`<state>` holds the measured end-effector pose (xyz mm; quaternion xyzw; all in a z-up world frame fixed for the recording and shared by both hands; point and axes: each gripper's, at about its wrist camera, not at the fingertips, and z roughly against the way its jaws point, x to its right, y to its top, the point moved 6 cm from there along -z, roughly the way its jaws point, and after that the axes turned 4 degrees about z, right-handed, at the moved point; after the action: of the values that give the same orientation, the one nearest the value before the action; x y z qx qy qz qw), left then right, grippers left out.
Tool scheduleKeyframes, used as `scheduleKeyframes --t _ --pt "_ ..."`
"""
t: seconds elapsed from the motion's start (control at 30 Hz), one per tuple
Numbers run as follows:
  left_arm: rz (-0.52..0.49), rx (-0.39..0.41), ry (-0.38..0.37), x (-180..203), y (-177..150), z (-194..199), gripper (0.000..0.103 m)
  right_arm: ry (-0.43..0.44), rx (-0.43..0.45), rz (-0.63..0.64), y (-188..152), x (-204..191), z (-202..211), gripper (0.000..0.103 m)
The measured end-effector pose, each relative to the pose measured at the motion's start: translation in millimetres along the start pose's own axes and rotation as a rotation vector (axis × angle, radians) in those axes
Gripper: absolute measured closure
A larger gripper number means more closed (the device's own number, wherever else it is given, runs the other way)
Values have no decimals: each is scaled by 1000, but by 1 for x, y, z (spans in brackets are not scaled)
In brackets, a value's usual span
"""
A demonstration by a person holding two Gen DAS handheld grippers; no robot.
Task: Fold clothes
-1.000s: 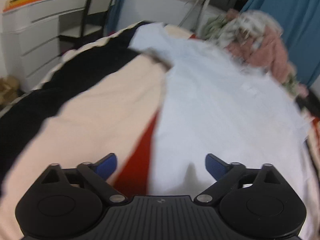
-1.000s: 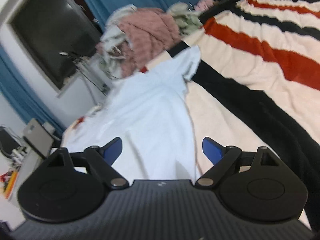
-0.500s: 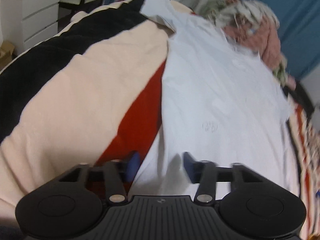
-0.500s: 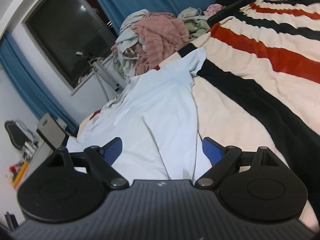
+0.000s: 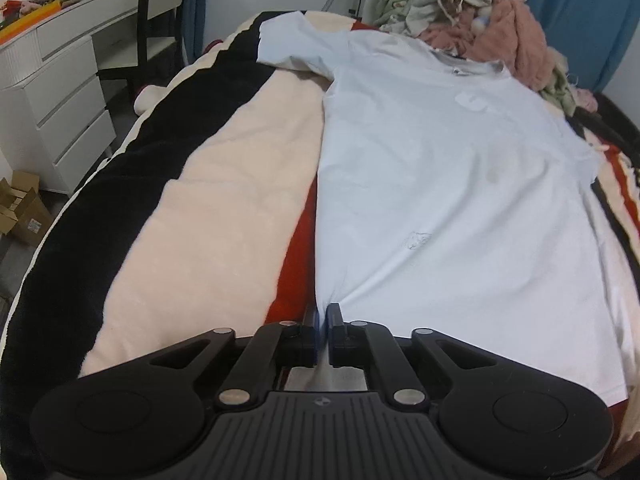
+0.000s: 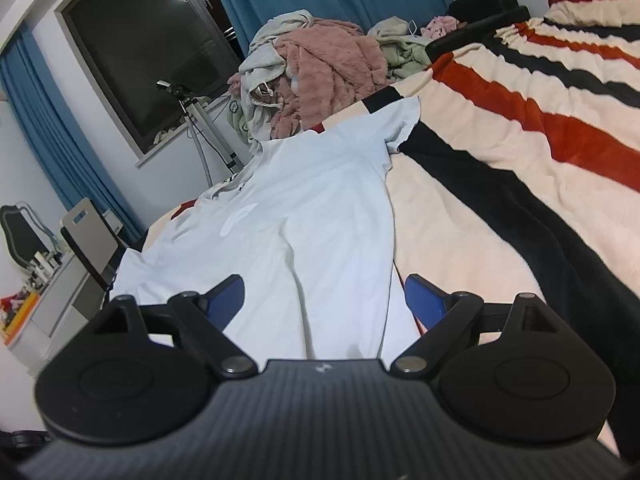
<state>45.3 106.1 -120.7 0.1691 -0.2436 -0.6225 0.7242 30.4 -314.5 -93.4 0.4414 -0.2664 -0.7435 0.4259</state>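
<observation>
Left gripper (image 5: 323, 316): blue pads pinched together on the near hem corner of the pale blue T-shirt (image 5: 440, 184), fabric puckering into the nip, so it looks clamped on cloth, not just resting. Right gripper (image 6: 324, 300): fingers spread wide, holding nothing, hovering low over the hem at the shirt's opposite bottom corner; contact with the fabric can't be confirmed from the right wrist view. Shirt lies flat and unfolded on the striped blanket (image 5: 208, 208), long axis running straight away from both grippers: hem near, collar and sleeves far, up against the pile of clothes (image 5: 472, 12). Its left side edge lines up almost dead ahead of the left gripper. Judgement: both tools sit at the hem end, left already has its corner, right is nearer the free corner and would need to close there before any lift; a fold toward the collar would run along that long axis.
</observation>
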Motion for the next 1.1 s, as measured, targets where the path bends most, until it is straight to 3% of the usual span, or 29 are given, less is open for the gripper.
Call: scheduleKeyframes --t 0.03,0.07,0.1,0.27,0.33,0.43,0.5,0.67,0.7,0.73,0.77,0.83,0.93,1.1 --pt "-1 12 -4 1 1 1 75 -4 6 6 1 0 1 15" --pt "-2 27 -10 2 2 2 56 -9 11 9 1 0 1 15" --pt "-11 54 -12 5 4 4 46 -14 16 11 2 0 1 15" --pt "-85 205 -59 33 18 23 19 -33 44 45 10 -4 -4 15" --pt "-118 261 -80 50 26 28 19 -42 60 73 14 -9 -8 15" --pt "-130 311 -115 78 37 28 10 -48 85 125 22 -18 -19 15" --pt "-114 326 -142 93 41 21 3 -52 95 163 29 -25 -30 15" --pt "-83 328 -229 122 44 -8 2 -10 96 151 64 -25 -80 15" --pt "-83 311 -248 124 41 -19 2 7 90 103 72 -16 -96 15" --pt "-86 288 -259 125 38 -31 2 23 83 55 80 -6 -113 21" --pt "-95 266 -261 125 34 -43 2 36 77 6 87 4 -129 34" --pt "-143 223 -237 127 26 -63 2 39 70 -104 88 32 -161 39" --pt "-163 197 -218 130 21 -80 2 42 60 -268 90 75 -208 55" --pt "-163 231 -247 137 27 -94 4 47 42 -542 94 146 -288 66"
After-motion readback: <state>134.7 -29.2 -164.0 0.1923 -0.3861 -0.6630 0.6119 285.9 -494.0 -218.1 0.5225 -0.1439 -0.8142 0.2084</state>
